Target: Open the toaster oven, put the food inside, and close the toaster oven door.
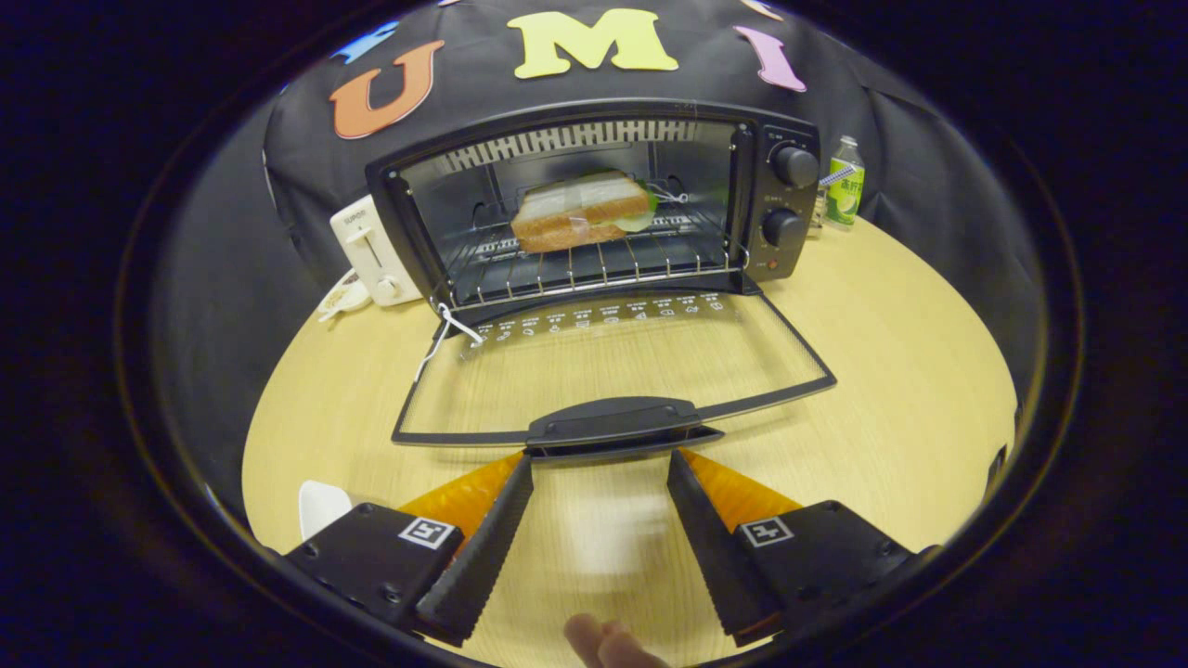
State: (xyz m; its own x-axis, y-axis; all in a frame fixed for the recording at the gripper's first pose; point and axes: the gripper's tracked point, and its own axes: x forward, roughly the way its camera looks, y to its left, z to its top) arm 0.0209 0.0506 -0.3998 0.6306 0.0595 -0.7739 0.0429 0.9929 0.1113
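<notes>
A black toaster oven stands at the back of the wooden table. Its glass door is folded down flat toward me, with the black handle at its front edge. A sandwich lies on the wire rack inside the oven. My gripper is open, low over the table. Its two fingertips sit just below the door handle, one to each side of it, with nothing between them.
A white pop-up toaster stands left of the oven, with a small white item beside it. A green-labelled bottle stands to the oven's right. A white object lies by the left finger. A person's fingertips show under the gripper.
</notes>
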